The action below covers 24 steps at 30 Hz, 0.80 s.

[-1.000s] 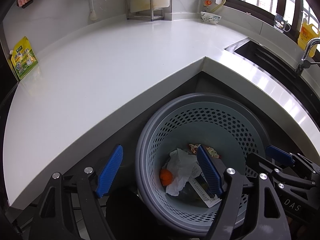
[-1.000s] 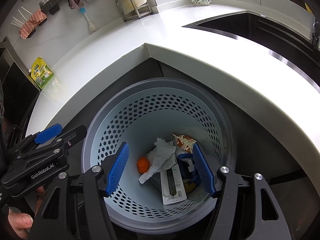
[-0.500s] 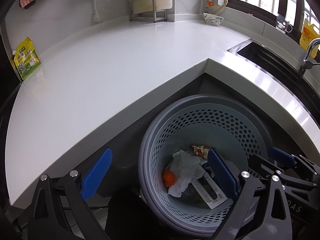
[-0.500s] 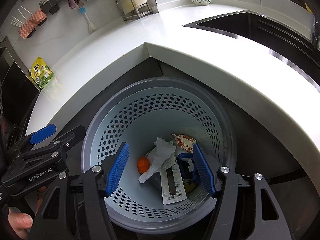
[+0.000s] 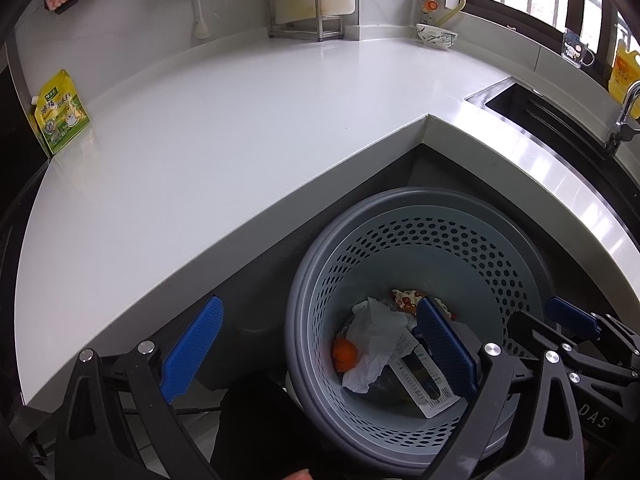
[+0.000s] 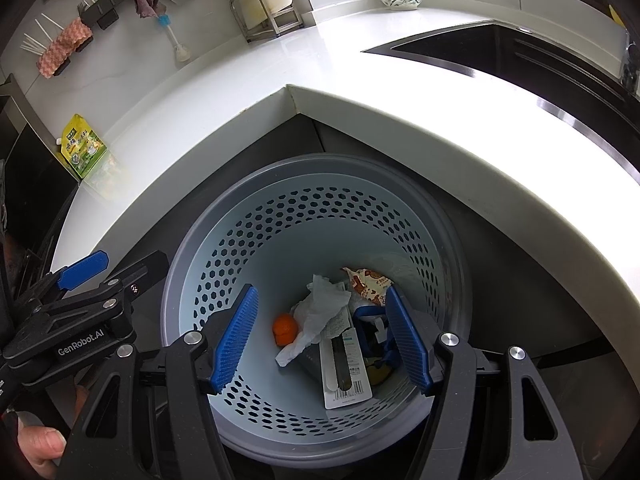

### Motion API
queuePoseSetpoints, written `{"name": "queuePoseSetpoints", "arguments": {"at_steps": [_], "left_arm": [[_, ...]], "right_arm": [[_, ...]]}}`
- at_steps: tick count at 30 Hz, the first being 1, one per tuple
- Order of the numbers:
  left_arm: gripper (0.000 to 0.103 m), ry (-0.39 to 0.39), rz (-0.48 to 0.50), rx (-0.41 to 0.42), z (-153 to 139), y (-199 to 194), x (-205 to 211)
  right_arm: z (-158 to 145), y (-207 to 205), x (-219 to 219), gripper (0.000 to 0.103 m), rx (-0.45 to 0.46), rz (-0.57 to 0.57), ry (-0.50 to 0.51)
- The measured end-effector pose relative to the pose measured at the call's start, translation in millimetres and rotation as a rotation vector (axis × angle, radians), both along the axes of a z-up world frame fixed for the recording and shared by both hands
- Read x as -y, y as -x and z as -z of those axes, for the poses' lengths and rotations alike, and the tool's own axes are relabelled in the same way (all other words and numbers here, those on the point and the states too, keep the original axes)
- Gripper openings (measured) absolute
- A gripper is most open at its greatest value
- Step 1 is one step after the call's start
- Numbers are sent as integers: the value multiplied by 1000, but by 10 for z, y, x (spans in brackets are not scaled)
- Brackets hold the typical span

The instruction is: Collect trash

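A grey perforated trash basket [image 5: 460, 240] stands on the floor in the inner corner of the counter; it also shows in the right wrist view [image 6: 304, 208]. Inside lie a crumpled white tissue [image 6: 324, 312], a small orange piece [image 6: 285, 328], a white card package [image 6: 344, 364], a printed snack wrapper [image 6: 368, 280] and a blue item [image 6: 370, 320]. My left gripper [image 5: 320, 352] is open and empty above the basket's left rim. My right gripper [image 6: 324, 340] is open and empty above the basket's mouth.
A white L-shaped counter [image 5: 200, 140] wraps around the basket. A yellow-green pouch [image 5: 60, 112] stands at its far left. A metal rack [image 5: 304, 12] and a bowl [image 5: 436, 36] stand at the back. A sink [image 5: 540, 116] is at the right.
The left gripper's jaws have spread wider and its view has shifted slightly toward the counter. The right gripper has stayed still above the basket.
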<state>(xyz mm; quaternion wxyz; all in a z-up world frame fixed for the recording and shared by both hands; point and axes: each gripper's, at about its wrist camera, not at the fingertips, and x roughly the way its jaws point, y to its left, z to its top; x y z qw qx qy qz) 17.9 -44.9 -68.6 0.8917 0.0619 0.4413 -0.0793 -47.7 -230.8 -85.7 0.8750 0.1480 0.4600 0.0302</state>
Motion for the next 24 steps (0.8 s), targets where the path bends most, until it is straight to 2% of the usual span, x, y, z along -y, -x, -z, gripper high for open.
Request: {"name": "queuePoseSetpoints", "arguments": {"at_steps": [24], "left_arm": [[96,9,-16,-18,16,-16,2]], "right_arm": [[4,-4,-9,64,0,-1,1]]}}
